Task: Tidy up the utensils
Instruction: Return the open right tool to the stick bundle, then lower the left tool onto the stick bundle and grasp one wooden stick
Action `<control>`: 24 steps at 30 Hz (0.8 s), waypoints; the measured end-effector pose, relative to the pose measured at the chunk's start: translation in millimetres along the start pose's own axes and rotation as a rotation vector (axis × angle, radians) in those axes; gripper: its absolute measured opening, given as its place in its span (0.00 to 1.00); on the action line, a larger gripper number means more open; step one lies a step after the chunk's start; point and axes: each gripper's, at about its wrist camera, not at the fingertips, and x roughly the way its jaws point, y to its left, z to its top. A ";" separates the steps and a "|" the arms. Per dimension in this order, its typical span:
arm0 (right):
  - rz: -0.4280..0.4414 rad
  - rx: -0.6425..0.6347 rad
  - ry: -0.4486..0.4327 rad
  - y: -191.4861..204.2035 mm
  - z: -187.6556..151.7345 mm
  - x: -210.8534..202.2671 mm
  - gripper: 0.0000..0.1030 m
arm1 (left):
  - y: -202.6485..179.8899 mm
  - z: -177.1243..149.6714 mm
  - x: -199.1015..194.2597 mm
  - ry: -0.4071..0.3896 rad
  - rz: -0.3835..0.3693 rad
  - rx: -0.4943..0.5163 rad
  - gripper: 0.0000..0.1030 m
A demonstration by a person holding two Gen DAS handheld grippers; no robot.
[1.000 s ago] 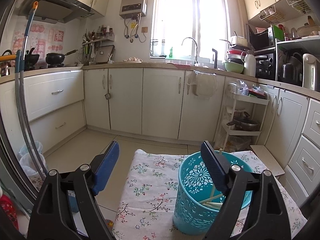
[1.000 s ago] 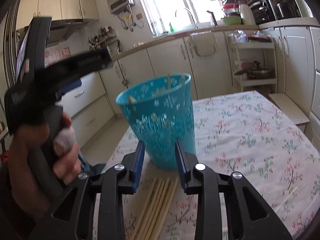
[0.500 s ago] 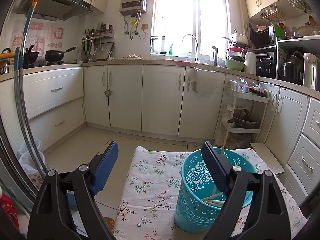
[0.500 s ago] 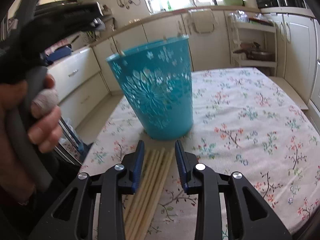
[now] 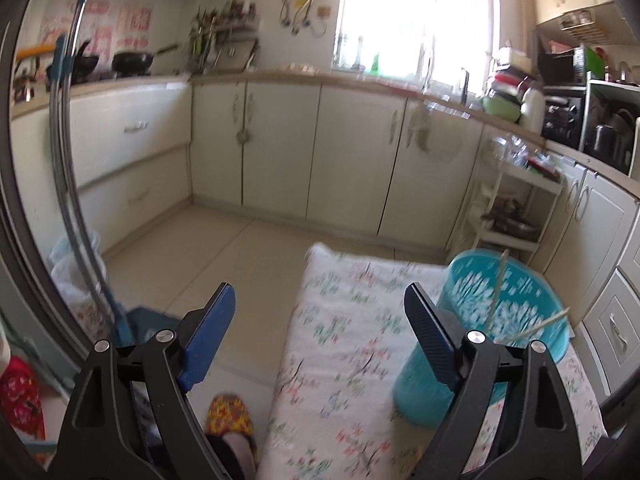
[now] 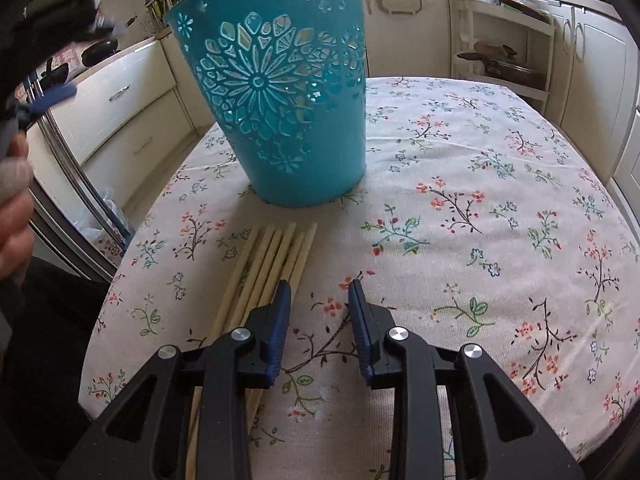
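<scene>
A teal cut-out basket (image 6: 280, 100) stands on the flowered tablecloth (image 6: 480, 208). Several pale wooden chopsticks (image 6: 276, 256) lie side by side in front of it. My right gripper (image 6: 319, 304) hovers low over the cloth just right of them, its jaws closing with nothing between. Its left finger (image 6: 280, 316) covers the rightmost sticks. In the blurred left wrist view, my left gripper (image 5: 320, 296) is wide open and holds nothing, above the table's left edge. The basket (image 5: 500, 312) sits beyond its right finger, with chopsticks (image 5: 498, 292) standing inside.
A hand (image 6: 12, 200) holding the left gripper shows at the left edge of the right wrist view. Left of the table is open floor (image 5: 200, 260) with a patterned slipper (image 5: 230, 416). Cabinets (image 5: 352, 160) and a white shelf cart (image 5: 512, 208) stand behind.
My right gripper has sunk and tipped down towards the chopsticks, which now sit at its left finger. My left gripper has swung left, so the basket has slid to the right edge.
</scene>
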 end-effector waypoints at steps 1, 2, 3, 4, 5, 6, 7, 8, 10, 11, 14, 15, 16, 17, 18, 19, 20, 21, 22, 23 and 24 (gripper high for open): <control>0.000 -0.002 -0.001 0.8 -0.1 0.1 0.28 | 4.0 -4.5 2.7 0.031 0.002 -0.003 0.80; 0.002 -0.002 -0.002 1.0 0.2 0.3 0.28 | 6.6 -9.6 5.3 0.063 0.002 0.000 0.80; 0.008 0.000 -0.001 1.3 0.3 0.2 0.28 | 8.3 -13.5 7.1 0.084 0.002 0.002 0.80; 0.012 0.000 -0.002 2.3 0.5 0.2 0.28 | 9.9 -20.2 8.6 0.115 0.000 0.006 0.80; 0.012 -0.005 -0.002 3.7 0.9 0.2 0.28 | 10.2 -25.4 10.1 0.140 -0.006 0.012 0.80; 0.009 -0.016 0.001 5.7 1.3 1.3 0.26 | 9.6 -29.8 11.7 0.163 -0.014 0.021 0.80; 0.008 -0.021 0.001 6.9 1.4 1.7 0.26 | 7.7 -36.5 13.2 0.193 -0.023 0.039 0.80; 0.005 -0.023 0.003 7.4 1.8 3.2 0.24 | 5.2 -42.9 14.2 0.217 -0.029 0.056 0.80; 0.003 -0.029 0.010 7.8 1.5 3.9 0.22 | -3.4 -55.2 18.4 0.276 -0.052 0.105 0.80; 0.004 -0.028 0.012 7.5 1.6 3.7 0.22 | -9.2 -61.3 20.3 0.303 -0.061 0.132 0.80; -0.026 -0.085 0.022 11.8 1.0 3.3 0.19 | -28.6 -77.1 25.0 0.368 -0.090 0.230 0.80; -0.029 -0.098 0.027 12.7 1.8 3.4 0.17 | -34.0 -81.4 24.9 0.377 -0.099 0.257 0.80; -0.030 -0.115 0.036 12.6 2.1 3.0 0.15 | -40.7 -86.6 24.4 0.386 -0.109 0.291 0.80; -0.030 -0.134 0.046 11.5 2.8 2.5 0.14 | -46.7 -91.9 24.5 0.399 -0.122 0.320 0.80; -0.029 -0.147 0.052 11.3 2.0 0.9 0.13 | -49.6 -95.4 25.1 0.410 -0.133 0.332 0.80; -0.032 -0.160 0.057 8.8 2.4 -0.3 0.13 | -53.1 -100.1 26.5 0.434 -0.157 0.338 0.80; -0.036 -0.176 0.062 5.8 2.4 -1.8 0.12 | -55.7 -103.9 29.0 0.465 -0.185 0.338 0.80; -0.042 -0.187 0.065 3.1 2.6 -2.6 0.12 | -57.3 -106.2 31.5 0.486 -0.203 0.335 0.80; -0.051 -0.199 0.065 0.0 2.4 -4.0 0.12 | -58.8 -109.7 33.2 0.510 -0.215 0.330 0.80; -0.056 -0.208 0.069 -3.1 2.0 -5.3 0.12 | -59.7 -111.5 34.5 0.518 -0.215 0.331 0.80; -0.057 -0.212 0.069 -7.1 2.7 -6.2 0.12 | -61.6 -114.1 34.9 0.522 -0.211 0.340 0.80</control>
